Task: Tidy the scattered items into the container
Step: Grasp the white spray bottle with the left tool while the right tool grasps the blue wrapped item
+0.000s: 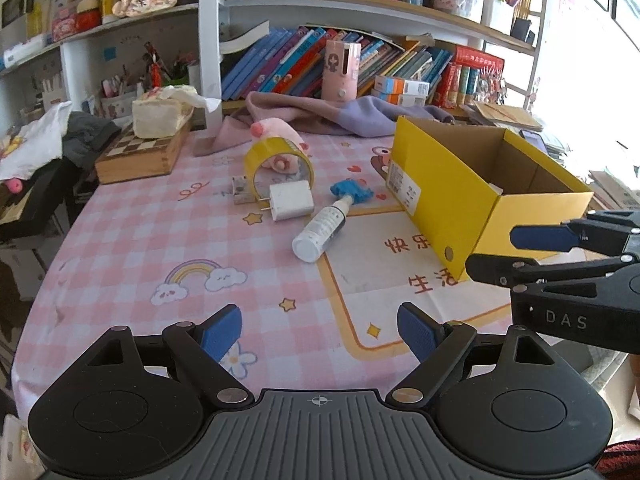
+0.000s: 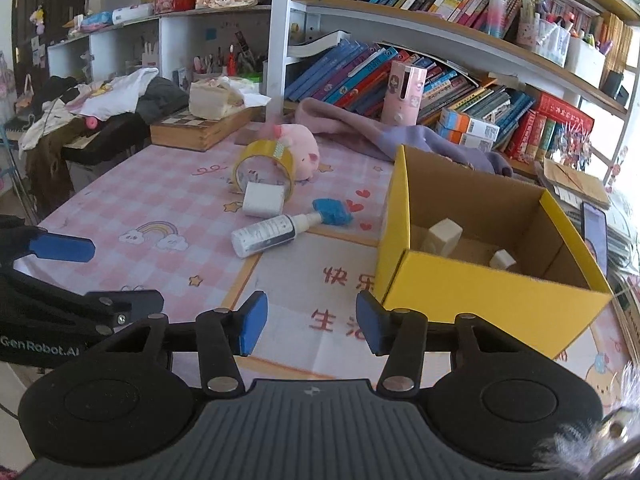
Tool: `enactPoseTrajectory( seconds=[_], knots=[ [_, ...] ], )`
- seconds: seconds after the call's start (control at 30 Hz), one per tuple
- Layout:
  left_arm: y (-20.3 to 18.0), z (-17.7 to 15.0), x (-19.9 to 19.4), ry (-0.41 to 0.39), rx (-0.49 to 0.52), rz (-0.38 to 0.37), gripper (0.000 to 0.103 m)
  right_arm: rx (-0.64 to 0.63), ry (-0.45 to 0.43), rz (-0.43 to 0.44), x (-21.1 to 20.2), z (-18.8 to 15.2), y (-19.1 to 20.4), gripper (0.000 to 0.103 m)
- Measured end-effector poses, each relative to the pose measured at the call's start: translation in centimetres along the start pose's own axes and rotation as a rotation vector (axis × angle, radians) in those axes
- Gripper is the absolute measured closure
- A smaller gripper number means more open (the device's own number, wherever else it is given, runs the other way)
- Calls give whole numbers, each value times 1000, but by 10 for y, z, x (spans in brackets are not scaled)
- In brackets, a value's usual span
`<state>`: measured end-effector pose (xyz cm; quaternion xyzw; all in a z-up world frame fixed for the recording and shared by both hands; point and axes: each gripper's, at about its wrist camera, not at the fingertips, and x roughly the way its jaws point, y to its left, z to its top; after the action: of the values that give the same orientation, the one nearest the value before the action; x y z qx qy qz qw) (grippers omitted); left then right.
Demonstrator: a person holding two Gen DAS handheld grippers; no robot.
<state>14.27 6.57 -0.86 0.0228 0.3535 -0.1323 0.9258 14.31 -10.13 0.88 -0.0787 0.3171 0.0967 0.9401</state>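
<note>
White spray bottle (image 2: 276,231) lies well beyond right gripper (image 2: 307,323); fingers parted, empty.

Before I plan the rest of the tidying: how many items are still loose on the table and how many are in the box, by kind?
Tape roll: 1
Charger plug: 1
Spray bottle: 1
Blue toy: 1
Pink plush pig: 1
White blocks in the yellow box: 2
Total: 7

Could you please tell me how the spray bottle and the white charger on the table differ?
The spray bottle is long and cylindrical, lying on its side; the white charger is a squat block with metal prongs. The bottle carries a dark label; the charger is plain. Both rest on the tablecloth, outside the yellow box.
</note>
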Motion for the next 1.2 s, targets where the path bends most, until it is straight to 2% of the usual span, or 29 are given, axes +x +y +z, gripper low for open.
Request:
enactPoseTrajectory(
  seconds=[0.1,0.27,0.5,0.83,1.03,1.2],
  knots=[
    [2,6,13,6,13,-4,16,9,-2,-7,13,10,-3,56],
    [3,19,35,9,31,-10,17,102,10,0,38,33,-15,59],
    [2,37,70,21,59,-26,17,138,34,21,74,60,-22,59],
    [3,58,123,67,87,-39,19,205,136,7,137,90,-35,59],
    [1,67,151,91,113,-48,23,203,172,-23,174,107,-41,59],
    [4,72,171,118,99,-59,30,211,207,-43,204,115,-43,58]
  ],
)
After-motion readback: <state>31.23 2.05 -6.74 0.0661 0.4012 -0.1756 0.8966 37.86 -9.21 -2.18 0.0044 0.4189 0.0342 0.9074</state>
